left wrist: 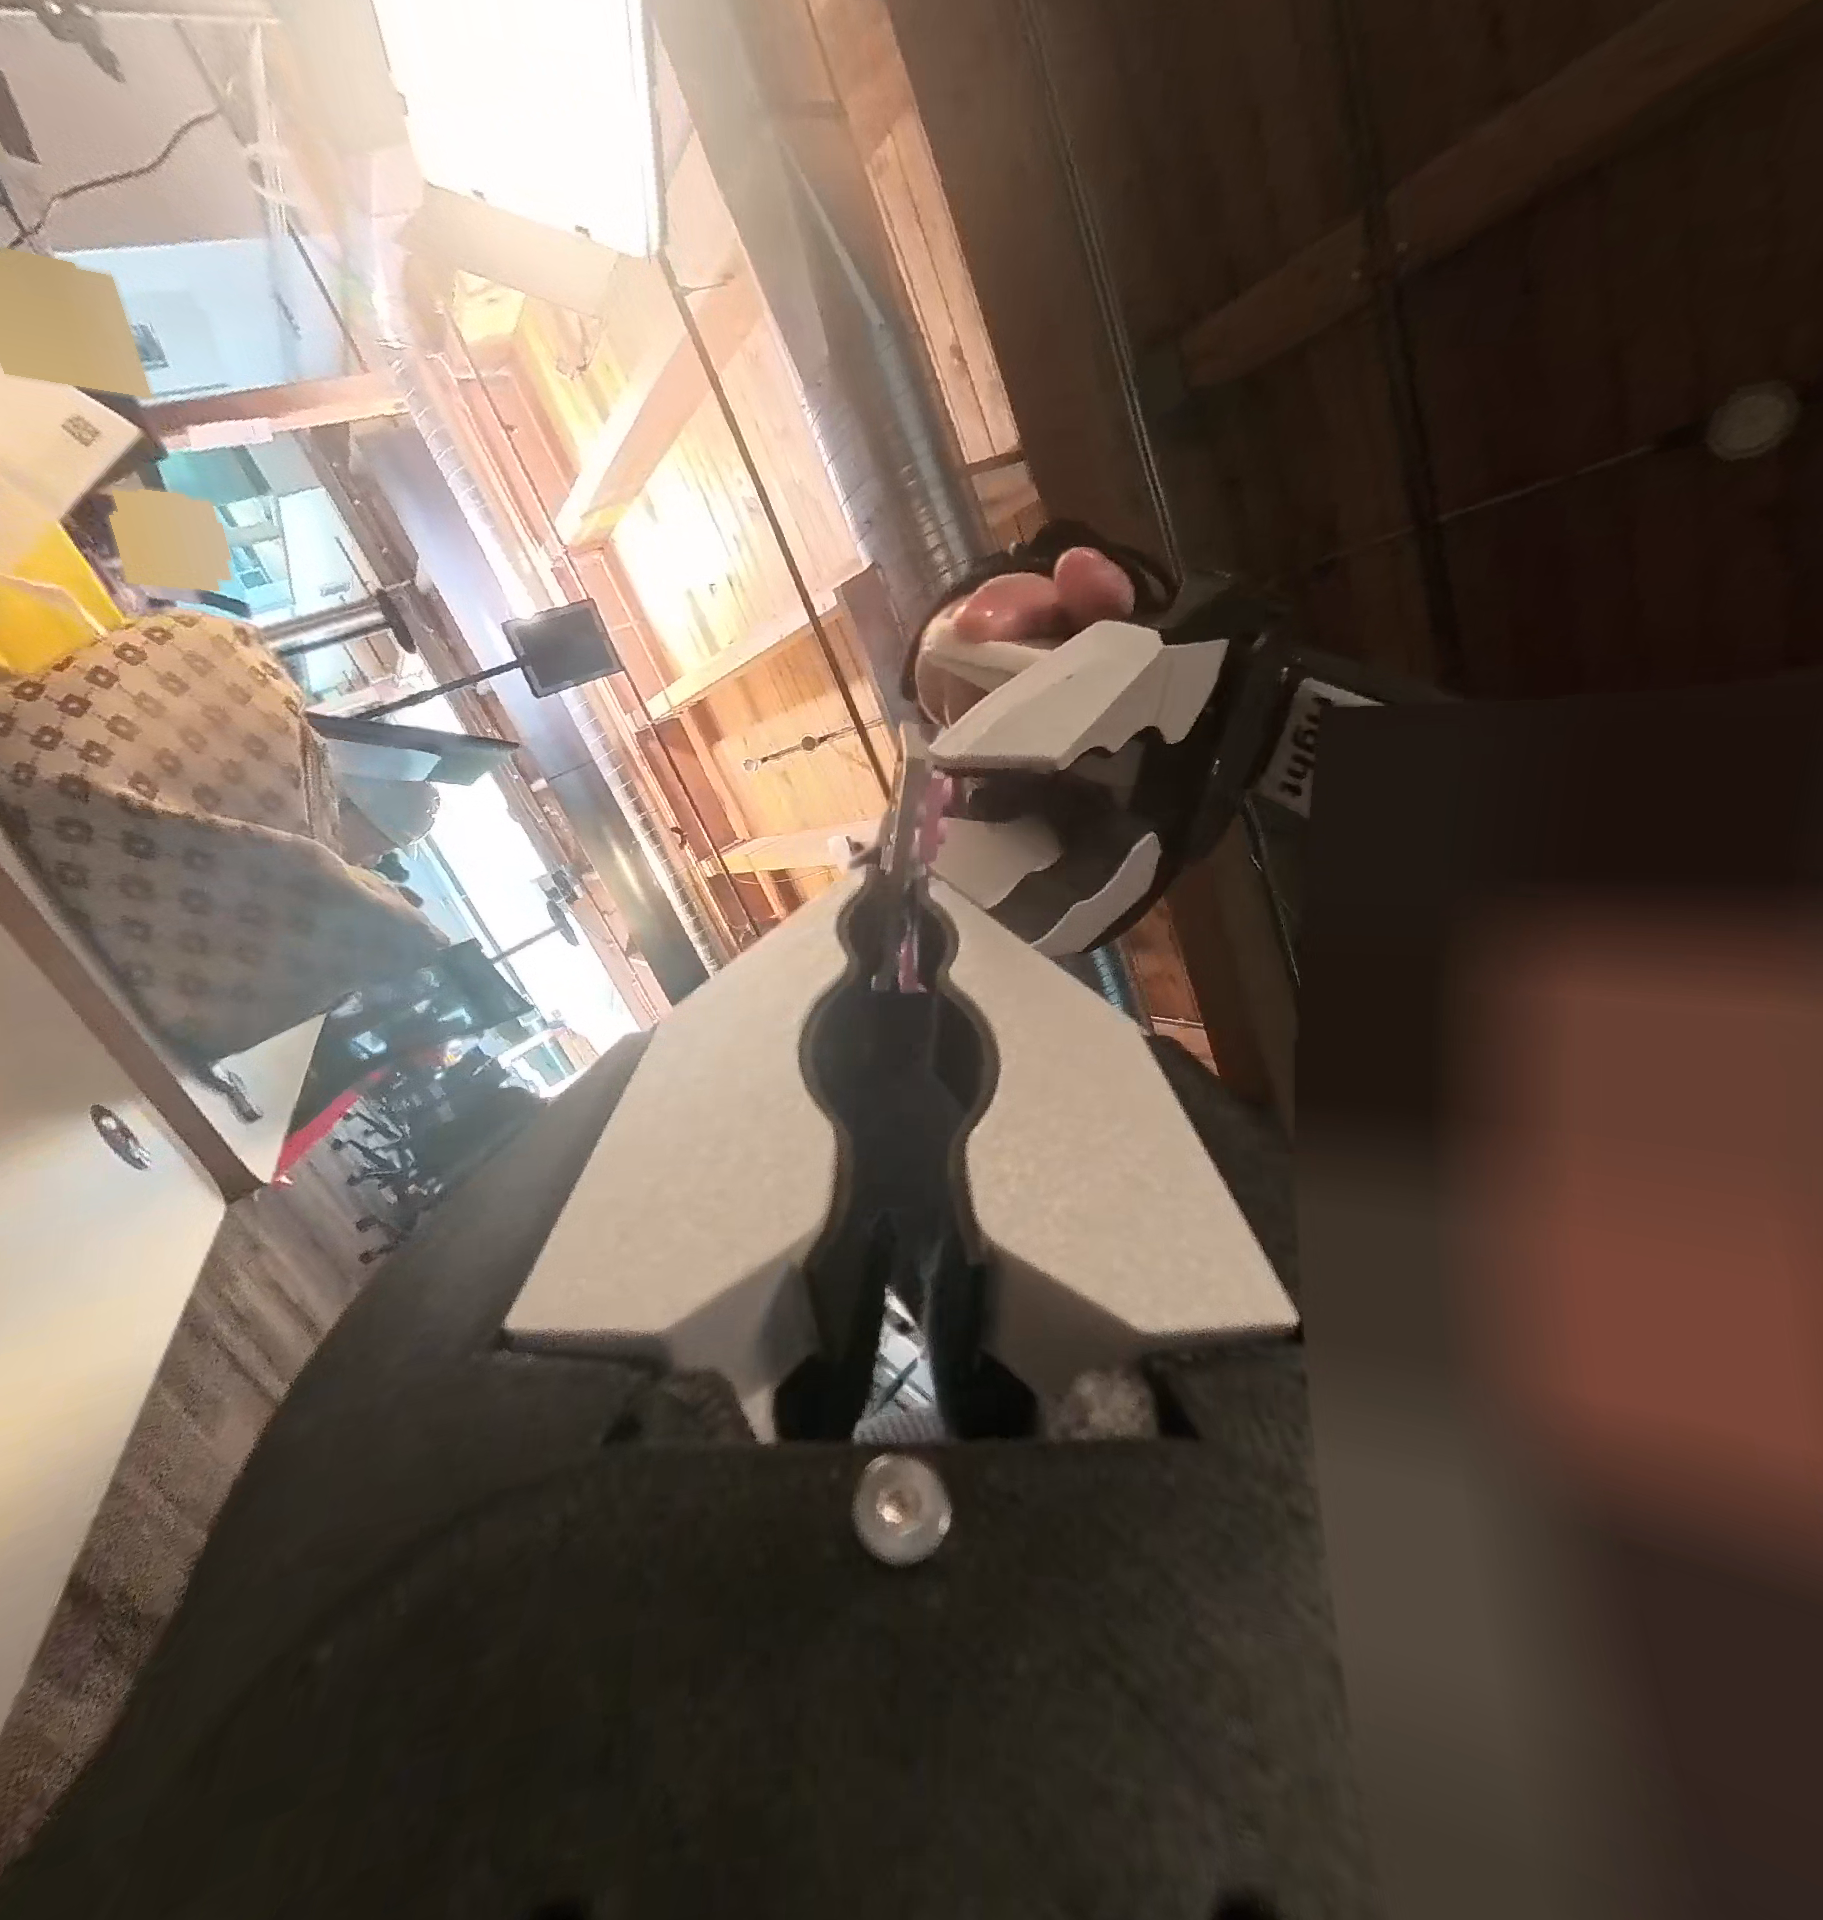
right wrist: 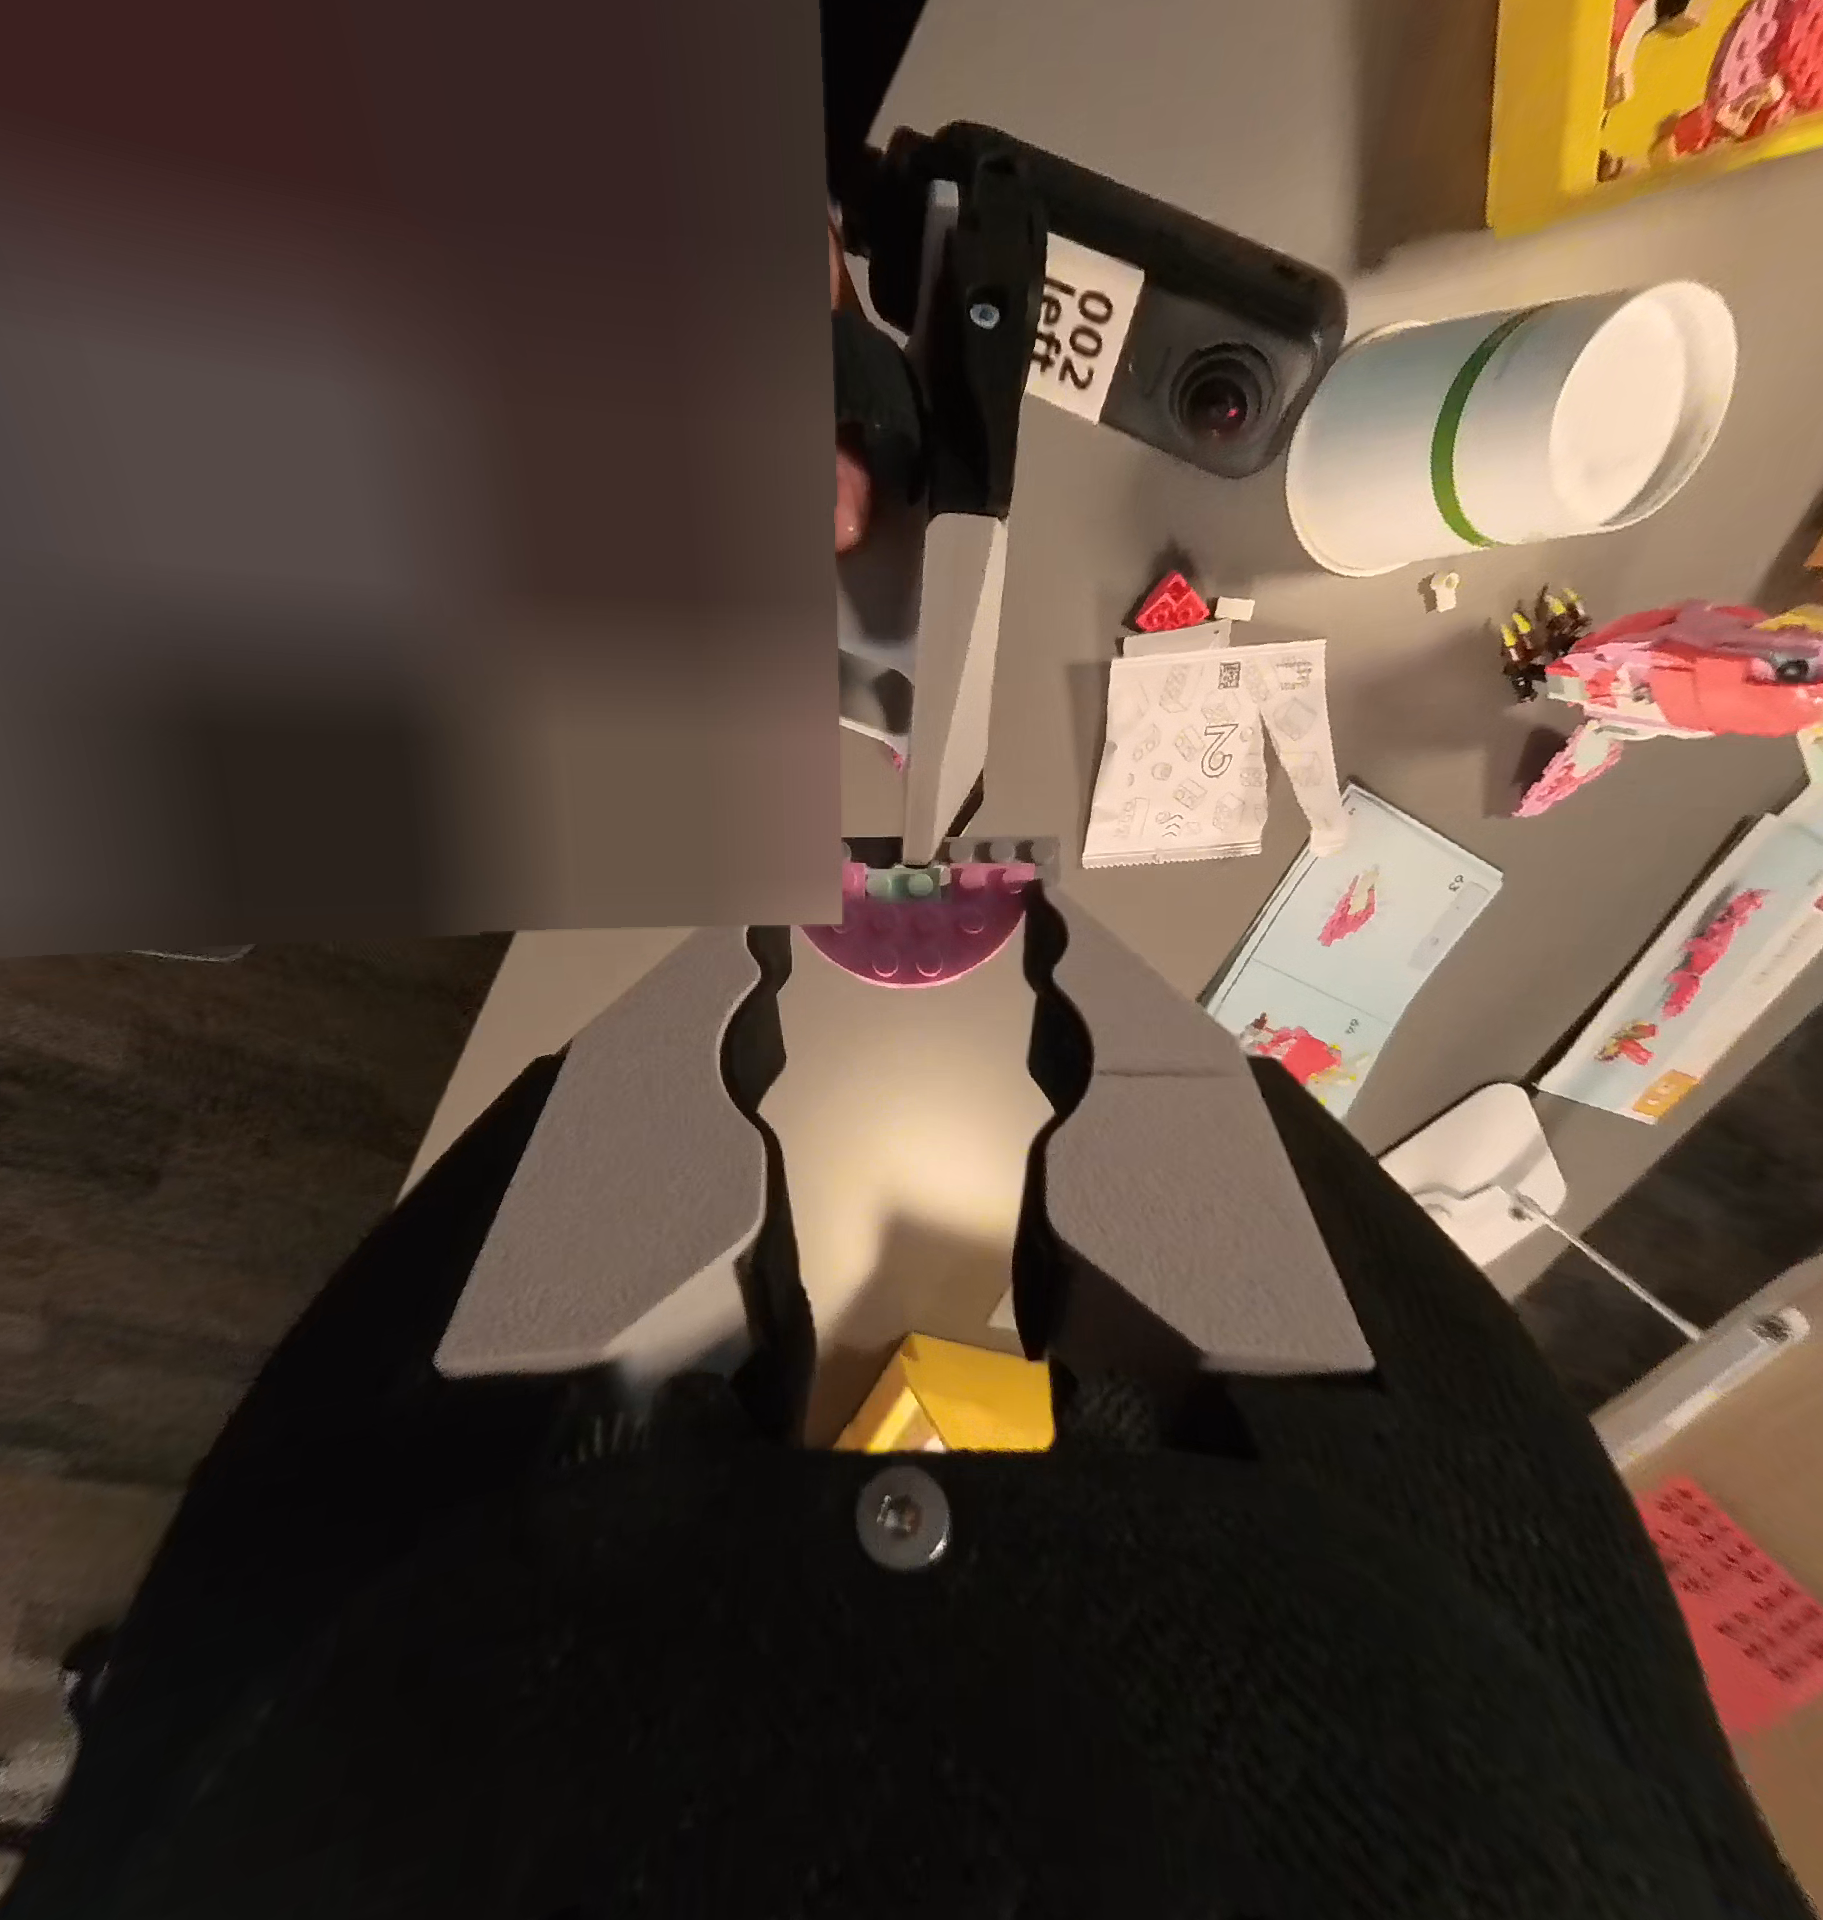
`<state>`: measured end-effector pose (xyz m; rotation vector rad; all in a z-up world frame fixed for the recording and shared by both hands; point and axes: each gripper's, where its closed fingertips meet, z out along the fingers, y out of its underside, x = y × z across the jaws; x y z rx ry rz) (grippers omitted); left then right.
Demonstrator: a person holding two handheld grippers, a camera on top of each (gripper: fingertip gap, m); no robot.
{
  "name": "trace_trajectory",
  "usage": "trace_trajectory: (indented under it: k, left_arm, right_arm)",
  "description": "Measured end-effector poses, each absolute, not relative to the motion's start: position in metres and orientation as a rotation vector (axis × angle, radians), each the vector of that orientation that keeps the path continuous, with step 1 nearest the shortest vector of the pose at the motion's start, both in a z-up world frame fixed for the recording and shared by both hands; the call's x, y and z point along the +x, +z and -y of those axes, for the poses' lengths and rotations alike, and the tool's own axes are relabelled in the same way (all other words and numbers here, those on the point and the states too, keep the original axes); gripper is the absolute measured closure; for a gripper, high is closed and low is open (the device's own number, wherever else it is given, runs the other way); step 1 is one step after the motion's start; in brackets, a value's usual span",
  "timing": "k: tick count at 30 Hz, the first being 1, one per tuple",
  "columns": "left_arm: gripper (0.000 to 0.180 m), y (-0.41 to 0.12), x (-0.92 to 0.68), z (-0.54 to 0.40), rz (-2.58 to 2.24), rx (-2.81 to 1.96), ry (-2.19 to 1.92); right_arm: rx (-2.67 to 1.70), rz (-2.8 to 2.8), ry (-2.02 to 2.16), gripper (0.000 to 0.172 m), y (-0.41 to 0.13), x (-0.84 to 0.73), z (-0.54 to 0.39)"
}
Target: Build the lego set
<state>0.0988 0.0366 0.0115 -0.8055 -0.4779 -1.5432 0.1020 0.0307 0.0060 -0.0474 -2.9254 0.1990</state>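
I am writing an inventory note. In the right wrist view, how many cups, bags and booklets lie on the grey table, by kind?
White paper cup with a green band, on its side: 1
Torn white printed paper bag: 1
Printed booklets picturing pink brick models: 2
Total: 4

We see the matte black textured gripper body point(right wrist: 886, 1662) with one silver screw point(right wrist: 902, 1536), grey wavy-edged jaws and a white label point(right wrist: 1083, 343).
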Motion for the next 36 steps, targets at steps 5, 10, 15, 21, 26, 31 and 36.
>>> trace_trajectory:
  k: [5, 10, 15, 21, 26, 31, 36]
  left_arm:
    - [0.178, 0.019, 0.104, -0.021, 0.468, -0.806, -1.487]
    - [0.178, 0.027, 0.108, -0.008, 0.444, -0.774, -1.479]
    - [0.178, 0.032, 0.107, -0.002, 0.442, -0.687, -1.513]
    - [0.178, 0.030, 0.103, -0.002, 0.459, -0.682, -1.492]
    - [0.178, 0.029, 0.103, -0.001, 0.461, -0.680, -1.504]
    - [0.178, 0.027, 0.104, -0.002, 0.478, -0.678, -1.534]
    - [0.178, 0.022, 0.103, -0.004, 0.524, -0.684, -1.562]
  right_arm:
    - [-0.007, 2.890, 0.132, 0.128, 0.013, 0.107, -0.015]
    - [0.015, 2.891, 0.067, 0.127, 0.021, 0.111, -0.003]
    - [0.016, 2.926, 0.003, 0.128, 0.025, 0.110, 0.004]
    - [0.033, 2.961, -0.098, 0.128, 0.027, 0.105, 0.004]
    - [0.030, 3.004, -0.110, 0.128, 0.025, 0.104, 0.004]
    - [0.031, 3.030, -0.099, 0.128, 0.019, 0.103, 0.007]
    - [0.014, 3.049, -0.110, 0.128, 0.012, 0.102, 0.006]
